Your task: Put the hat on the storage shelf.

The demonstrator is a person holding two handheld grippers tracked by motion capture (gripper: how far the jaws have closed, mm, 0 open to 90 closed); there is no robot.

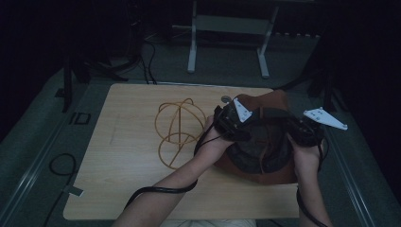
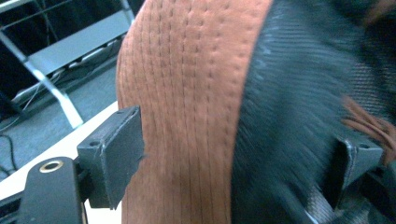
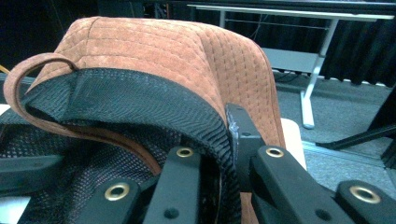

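One brown hat (image 1: 265,142), one yellow cord (image 1: 177,132), two claws: left claw (image 1: 227,124), right claw (image 1: 302,135).

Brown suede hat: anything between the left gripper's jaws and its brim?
Nothing visible. The left gripper has its open jaws either side of the brown suede hat, brim and black mesh lining between them. The right gripper pinches the opposite edge.

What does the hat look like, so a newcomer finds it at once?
On the wooden table, look at its right end, between the person's two hands. The hat lies there upside down: rust-brown stitched suede with black mesh lining, unlike the thin tan cord looped to its left.
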